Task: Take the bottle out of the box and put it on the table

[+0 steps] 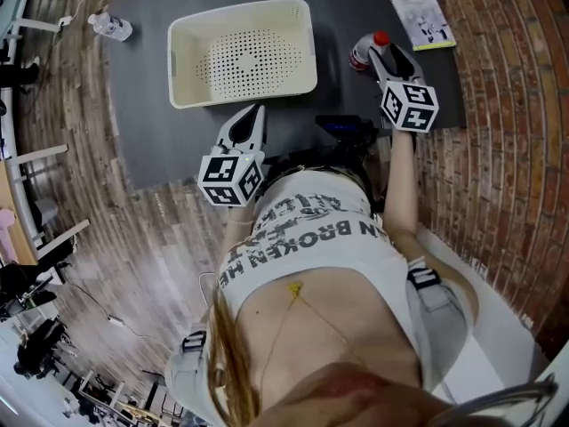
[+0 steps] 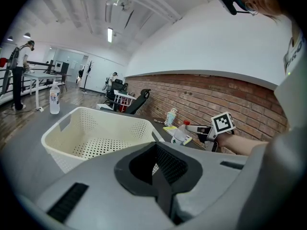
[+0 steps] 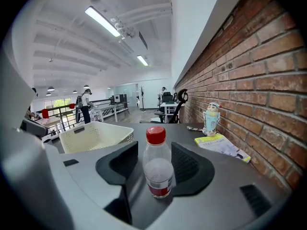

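A clear bottle [image 1: 361,58] with a red cap stands upright on the dark table [image 1: 142,132], to the right of the cream perforated box [image 1: 182,60], which is empty. My right gripper [image 1: 385,54] is open, its jaws reaching past the bottle [image 3: 158,169] on both sides with a small gap to each pad. My left gripper [image 1: 252,114] hovers just before the box's near rim [image 2: 62,128], jaws shut with nothing between them. From the left gripper view the bottle [image 2: 181,134] and the right gripper [image 2: 204,130] show beyond the box.
A second bottle [image 1: 111,27] stands at the table's far left corner. A yellow booklet [image 1: 420,14] and a small figurine [image 3: 211,119] lie by the brick wall [image 1: 507,105] on the right. A black device [image 1: 347,130] sits at the table's near edge.
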`<state>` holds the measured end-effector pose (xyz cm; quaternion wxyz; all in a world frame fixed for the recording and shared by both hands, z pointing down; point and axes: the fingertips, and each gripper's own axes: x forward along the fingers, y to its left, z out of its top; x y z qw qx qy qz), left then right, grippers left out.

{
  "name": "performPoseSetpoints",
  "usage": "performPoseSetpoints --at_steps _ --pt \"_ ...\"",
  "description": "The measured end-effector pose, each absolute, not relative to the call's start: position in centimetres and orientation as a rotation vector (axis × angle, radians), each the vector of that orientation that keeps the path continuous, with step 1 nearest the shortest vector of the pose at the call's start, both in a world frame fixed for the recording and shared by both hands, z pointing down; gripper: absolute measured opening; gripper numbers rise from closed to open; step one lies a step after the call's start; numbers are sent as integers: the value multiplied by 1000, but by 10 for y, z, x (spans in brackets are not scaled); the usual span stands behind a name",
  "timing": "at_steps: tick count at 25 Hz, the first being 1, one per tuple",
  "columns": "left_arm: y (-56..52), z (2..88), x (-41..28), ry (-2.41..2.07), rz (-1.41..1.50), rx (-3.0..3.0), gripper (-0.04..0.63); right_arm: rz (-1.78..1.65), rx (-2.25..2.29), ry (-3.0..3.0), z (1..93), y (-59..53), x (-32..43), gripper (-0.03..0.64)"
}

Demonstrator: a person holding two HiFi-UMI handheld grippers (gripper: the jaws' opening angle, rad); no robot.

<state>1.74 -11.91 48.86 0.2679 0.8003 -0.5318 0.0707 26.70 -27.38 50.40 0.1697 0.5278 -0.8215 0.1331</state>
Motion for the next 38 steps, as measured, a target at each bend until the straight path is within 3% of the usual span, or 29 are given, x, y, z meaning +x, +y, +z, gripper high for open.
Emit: performPoseSetpoints --at_steps 3,9,13,31,38 --pt "-120 489 14 -1422 193 2165 5 392 1505 -2321 504 -268 267 211" --pt "-127 487 7 -1385 205 2196 5 407 1461 -2359 500 -251 245 58" --pt "-132 483 1 -1365 211 2221 5 383 1334 -2425 496 -240 209 14" --pt "-158 451 -32 -1382 137 2307 5 223 809 -2792 437 -182 30 9" --pt "-159 414 -36 -1424 87 2397 5 115 765 -2879 396 -167 0 9"
